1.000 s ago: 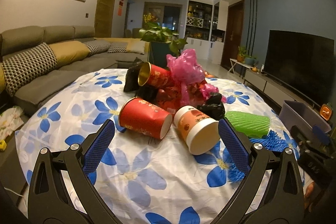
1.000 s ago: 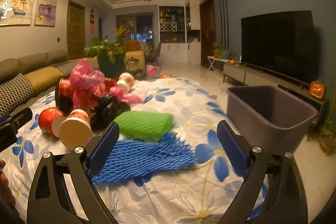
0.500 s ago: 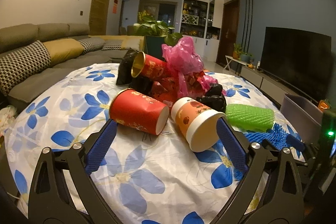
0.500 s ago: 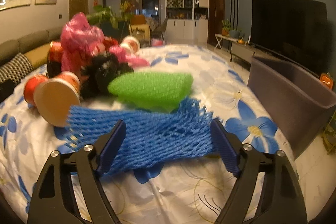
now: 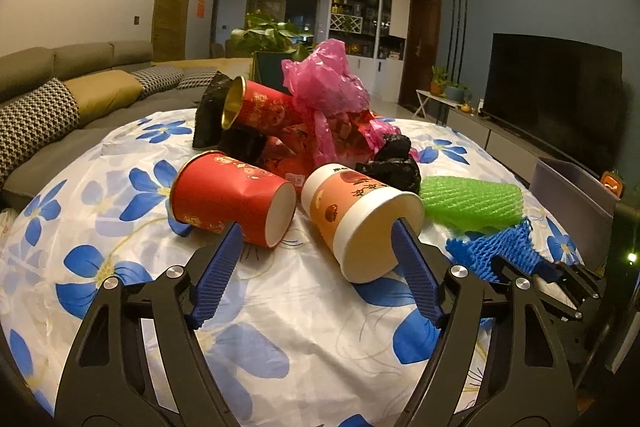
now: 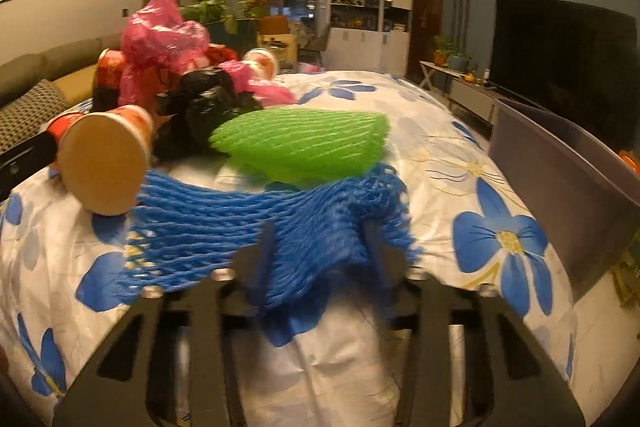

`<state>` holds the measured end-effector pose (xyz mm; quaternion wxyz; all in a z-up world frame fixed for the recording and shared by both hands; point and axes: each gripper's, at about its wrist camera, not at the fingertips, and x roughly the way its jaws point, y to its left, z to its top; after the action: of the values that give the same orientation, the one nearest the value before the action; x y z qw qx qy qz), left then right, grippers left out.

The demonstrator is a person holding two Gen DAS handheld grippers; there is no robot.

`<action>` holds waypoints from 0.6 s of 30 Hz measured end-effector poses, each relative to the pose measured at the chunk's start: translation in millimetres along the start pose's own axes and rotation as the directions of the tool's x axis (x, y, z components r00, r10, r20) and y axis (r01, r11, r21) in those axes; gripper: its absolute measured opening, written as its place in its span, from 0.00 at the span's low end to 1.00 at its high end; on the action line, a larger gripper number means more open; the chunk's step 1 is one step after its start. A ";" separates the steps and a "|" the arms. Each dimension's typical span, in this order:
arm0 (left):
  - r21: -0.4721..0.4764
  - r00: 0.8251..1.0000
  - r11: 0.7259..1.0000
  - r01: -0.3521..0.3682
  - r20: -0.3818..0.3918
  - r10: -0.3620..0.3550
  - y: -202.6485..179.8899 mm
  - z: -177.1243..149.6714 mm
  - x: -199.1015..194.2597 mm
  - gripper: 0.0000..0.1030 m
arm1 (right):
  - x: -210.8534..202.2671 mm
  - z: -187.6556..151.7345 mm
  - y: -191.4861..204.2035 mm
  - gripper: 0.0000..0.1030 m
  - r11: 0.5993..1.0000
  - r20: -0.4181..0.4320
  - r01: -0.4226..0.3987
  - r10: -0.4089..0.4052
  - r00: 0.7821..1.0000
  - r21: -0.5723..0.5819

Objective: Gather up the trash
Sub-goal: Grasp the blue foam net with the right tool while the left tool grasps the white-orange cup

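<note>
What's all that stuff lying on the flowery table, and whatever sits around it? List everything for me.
Red paper cups: two, red, one lying near the front, one propped on the pile behind.
Orange cup: one, orange and white, lying beside the front red cup.
Pink plastic bag: one, pink, on top of the pile.
Black bags: at least two, black, in the pile.
Green foam net: one, green, right of the pile.
Blue foam net: one, blue, in front of the green one.
Grey bin: one, grey, past the table's right edge.
Tablecloth: one, white with blue flowers.
Left claw: open, just been closing, around the orange cup's mouth.
Right claw: just closed, pinching the blue foam net.
</note>
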<state>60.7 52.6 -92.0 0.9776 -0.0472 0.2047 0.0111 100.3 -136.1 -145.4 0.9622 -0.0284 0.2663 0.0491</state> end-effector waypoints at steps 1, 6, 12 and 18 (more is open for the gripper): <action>0.001 1.000 1.000 0.001 -0.001 -0.001 -0.6 0.0 0.3 0.72 | -0.4 -0.2 1.4 0.19 1.000 -0.002 -0.015 0.015 1.000 -0.007; 0.001 1.000 1.000 0.007 -0.005 -0.007 0.1 0.7 2.7 0.67 | -9.4 -0.1 3.6 0.09 0.999 0.010 -0.043 0.043 0.999 -0.005; 0.011 1.000 1.000 0.027 -0.013 -0.027 -3.8 3.3 10.1 0.52 | -35.3 8.8 3.0 0.08 0.998 0.083 -0.055 0.056 0.995 -0.021; 0.037 0.997 0.998 0.057 -0.050 -0.055 -13.4 2.0 24.2 0.25 | -45.2 15.7 0.7 0.08 0.998 0.116 -0.051 0.054 0.992 -0.028</action>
<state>84.2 39.5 -98.7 0.9730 -0.0346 0.2272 -0.0213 69.7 -137.7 -108.7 0.9740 -0.0308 0.2098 0.0793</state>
